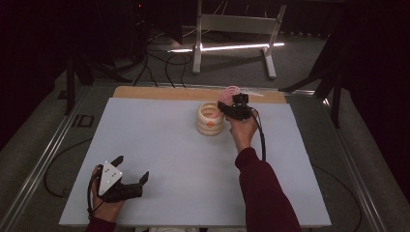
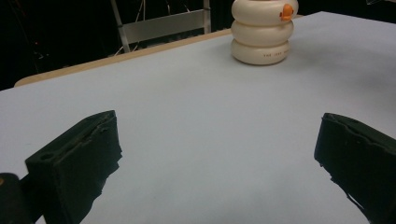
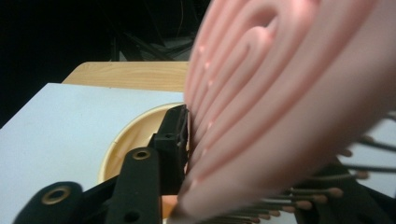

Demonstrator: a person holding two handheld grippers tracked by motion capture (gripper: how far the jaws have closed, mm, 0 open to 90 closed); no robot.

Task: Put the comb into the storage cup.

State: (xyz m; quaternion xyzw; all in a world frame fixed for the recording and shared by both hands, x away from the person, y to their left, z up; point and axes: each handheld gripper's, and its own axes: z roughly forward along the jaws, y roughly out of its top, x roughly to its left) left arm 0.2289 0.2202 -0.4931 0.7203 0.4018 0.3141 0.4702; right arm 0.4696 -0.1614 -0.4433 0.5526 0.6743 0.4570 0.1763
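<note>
Grey-blue table [image 1: 159, 145] with a wooden far edge, dark room behind with a metal frame [image 1: 237, 24]. Cream ribbed holder [image 1: 210, 118] upright near the far edge, open mouth up, directly below and beside the right claw [image 1: 231, 107], which is clenched on a pink ridged brush [image 1: 228, 94] with bristles toward the table. Left claw [image 1: 130, 174] released, resting well apart at the near left corner.

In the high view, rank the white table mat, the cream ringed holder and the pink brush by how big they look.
1. White table mat, by far the largest.
2. Cream ringed holder.
3. Pink brush, partly hidden by the right hand-held gripper, so its rank is unsure.
</note>
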